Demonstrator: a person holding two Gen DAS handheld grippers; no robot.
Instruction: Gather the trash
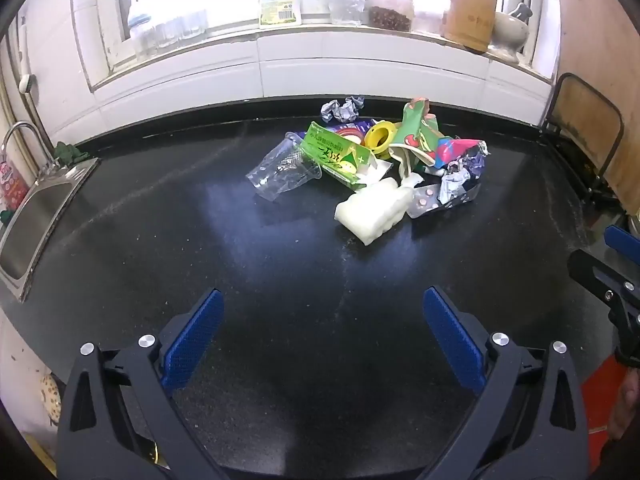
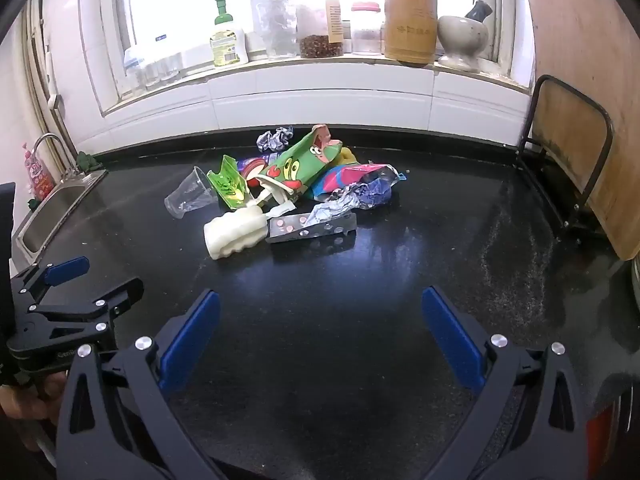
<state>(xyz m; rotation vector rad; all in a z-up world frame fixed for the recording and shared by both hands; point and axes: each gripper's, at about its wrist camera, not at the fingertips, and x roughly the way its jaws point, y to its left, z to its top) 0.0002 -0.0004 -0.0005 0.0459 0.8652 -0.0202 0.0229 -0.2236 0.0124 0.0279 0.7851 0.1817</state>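
A heap of trash lies on the black counter near its back edge. In it are a clear plastic cup on its side, a green carton, a white foam piece, a pill blister pack, a green cartoon wrapper and crumpled foil. My left gripper hangs open above the bare counter, well short of the heap, nothing between its blue pads. My right gripper is open too, beside it to the right, equally empty. Each shows at the edge of the other's view.
A steel sink with a tap sits at the counter's left end. A cutting board in a black rack stands at the right. The windowsill behind holds a soap bottle, jars, a utensil holder and a mortar.
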